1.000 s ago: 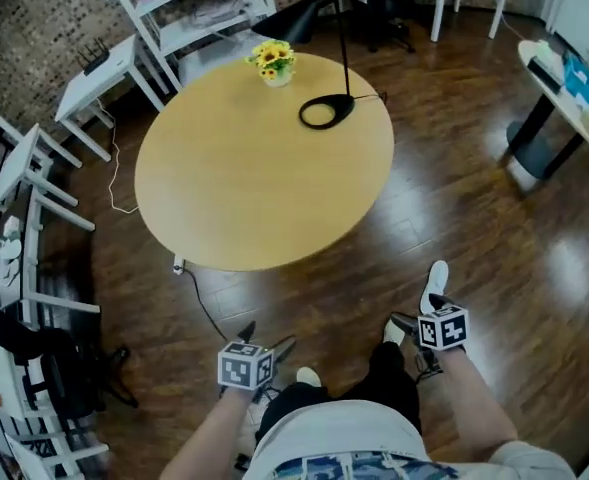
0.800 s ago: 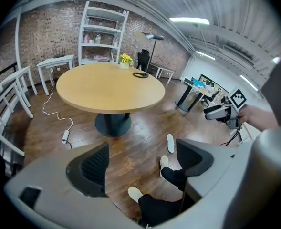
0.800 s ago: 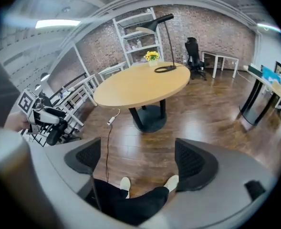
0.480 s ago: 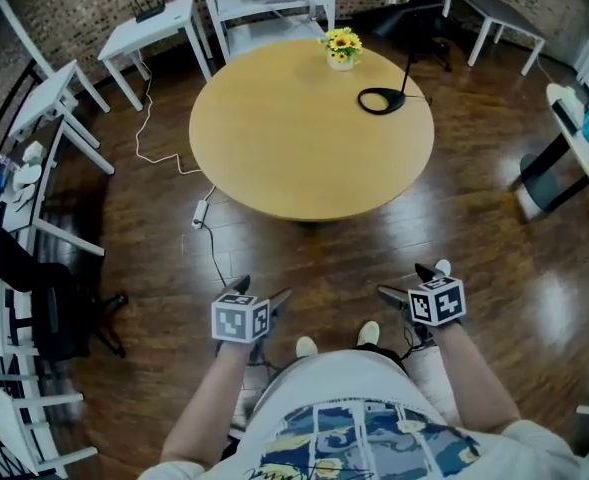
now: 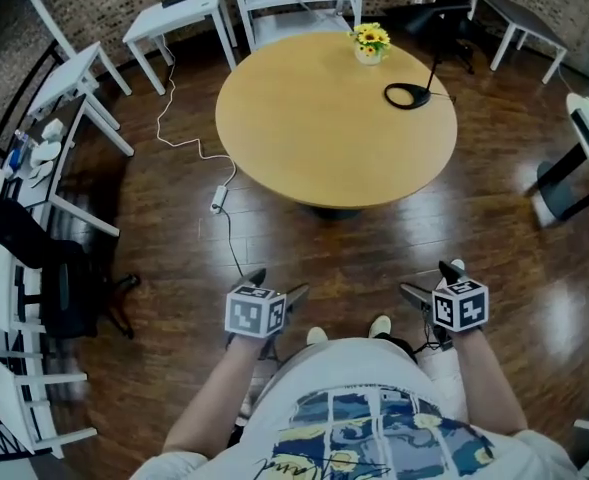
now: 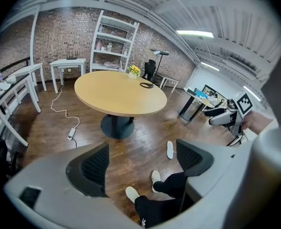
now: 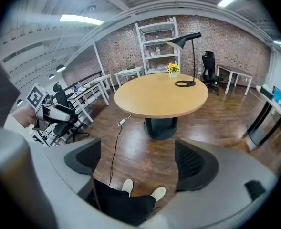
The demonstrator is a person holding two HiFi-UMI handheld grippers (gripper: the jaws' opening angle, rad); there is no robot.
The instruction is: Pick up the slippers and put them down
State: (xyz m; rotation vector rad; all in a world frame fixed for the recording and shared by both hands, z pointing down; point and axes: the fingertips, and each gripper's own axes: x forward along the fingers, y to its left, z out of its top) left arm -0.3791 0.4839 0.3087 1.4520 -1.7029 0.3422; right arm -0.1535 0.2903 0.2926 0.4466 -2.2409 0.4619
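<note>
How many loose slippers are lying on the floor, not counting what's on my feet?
1. A white slipper lies on the wooden floor, just beyond the person's feet. Another may be out of sight.

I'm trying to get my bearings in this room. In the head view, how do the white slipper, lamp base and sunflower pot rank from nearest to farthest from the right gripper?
1. White slipper: on the floor, right beside the right gripper.
2. Lamp base: on the round table, right part.
3. Sunflower pot: at the table's far edge.
</note>
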